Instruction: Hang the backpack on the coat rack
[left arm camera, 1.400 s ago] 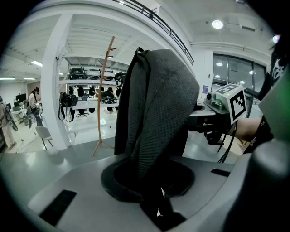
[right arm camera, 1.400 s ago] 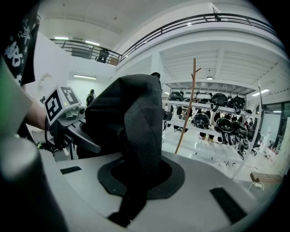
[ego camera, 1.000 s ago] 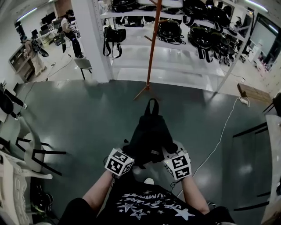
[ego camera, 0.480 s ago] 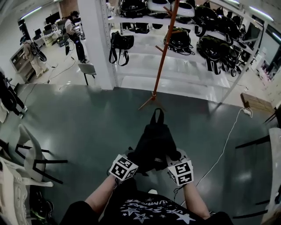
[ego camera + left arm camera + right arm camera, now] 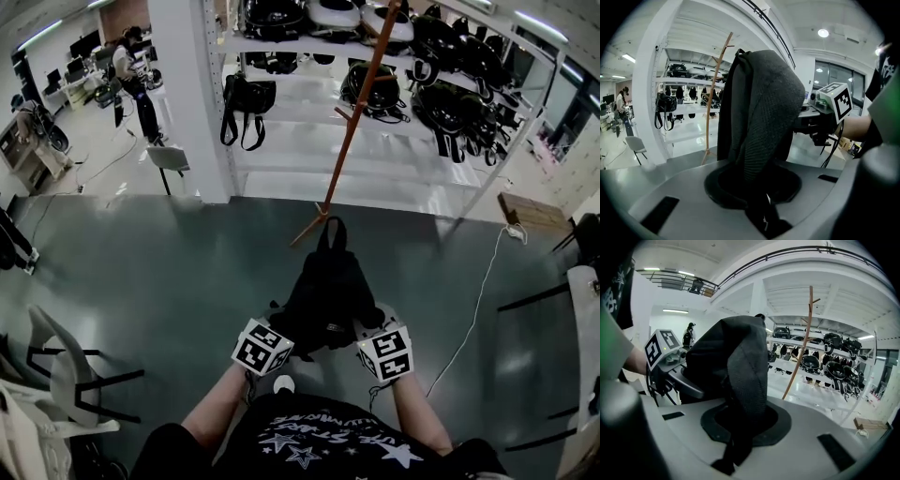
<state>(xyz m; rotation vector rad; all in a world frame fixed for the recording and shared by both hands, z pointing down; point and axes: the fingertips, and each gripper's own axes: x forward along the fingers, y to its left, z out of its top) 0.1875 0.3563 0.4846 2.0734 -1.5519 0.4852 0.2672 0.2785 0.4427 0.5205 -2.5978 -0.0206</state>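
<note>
Black fabric filled the space between our two tools. On the left side, the left gripper [image 5: 281, 333] had its jaws nearly together, pinched on one padded shoulder strap [image 5: 761, 112] of the backpack [image 5: 328, 286]. We held the bag off the floor [image 5: 169, 253], in the air between the grippers. Its top loop [image 5: 330, 230] pointed ahead at the orange coat rack [image 5: 354, 112], which stood near the floor's far edge before the white shelving [image 5: 281, 141]. The right gripper [image 5: 364, 330] was likewise clamped narrowly on the other strap [image 5: 745, 366]. We judged that this two-sided grip kept the loop free for a peg. The bag was not yet hung.
</note>
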